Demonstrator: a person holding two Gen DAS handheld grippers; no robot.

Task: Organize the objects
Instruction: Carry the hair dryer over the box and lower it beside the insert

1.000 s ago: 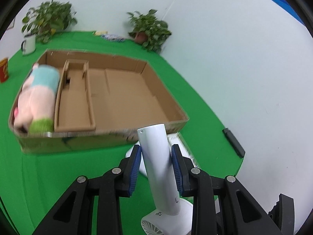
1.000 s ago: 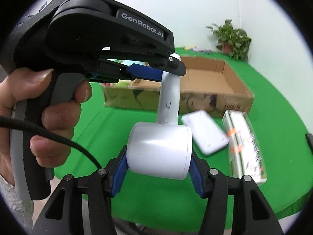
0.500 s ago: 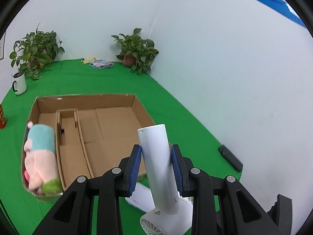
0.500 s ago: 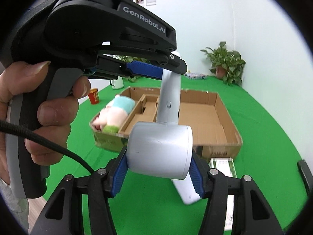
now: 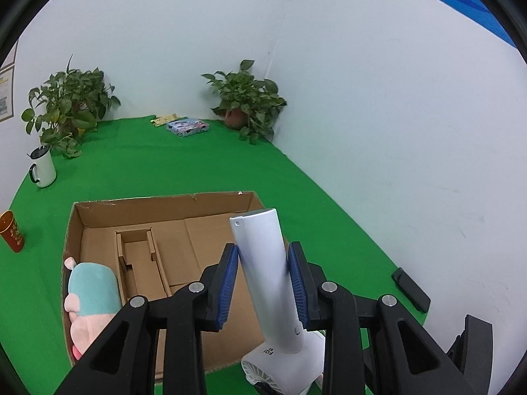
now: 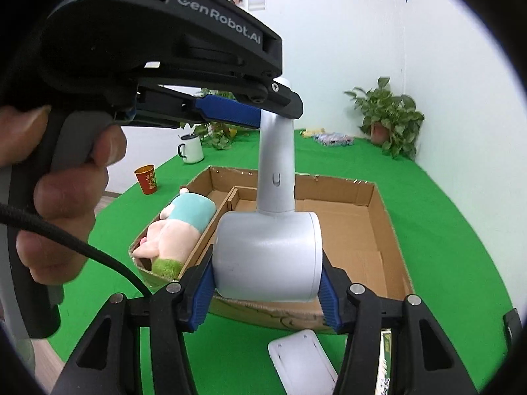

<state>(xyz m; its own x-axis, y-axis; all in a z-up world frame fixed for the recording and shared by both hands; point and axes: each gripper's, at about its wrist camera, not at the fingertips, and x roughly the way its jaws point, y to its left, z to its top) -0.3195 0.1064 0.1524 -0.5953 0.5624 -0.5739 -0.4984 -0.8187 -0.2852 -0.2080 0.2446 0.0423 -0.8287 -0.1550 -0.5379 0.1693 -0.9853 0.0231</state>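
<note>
A white handheld fan (image 5: 270, 283) is held by both grippers above the green table. My left gripper (image 5: 263, 279) is shut on its handle. My right gripper (image 6: 266, 283) is shut on its round head (image 6: 266, 256); the left gripper (image 6: 230, 112) shows at the handle's top in the right wrist view. Below lies an open cardboard box (image 5: 164, 204) (image 6: 388, 217) with a narrow divider. A pink and teal plush toy (image 5: 92, 296) (image 6: 178, 227) lies in its left compartment.
A white flat device (image 6: 303, 362) and a green-printed package (image 6: 385, 368) lie in front of the box. A white mug (image 5: 42, 168), a red cup (image 5: 11, 230), two potted plants (image 5: 250, 98), a small colourful box (image 5: 187, 126) and a black object (image 5: 410, 288) stand around.
Both grippers have lifted the fan and carried it toward the box. The box now lies lower and nearer in both views. The grips are unchanged.
</note>
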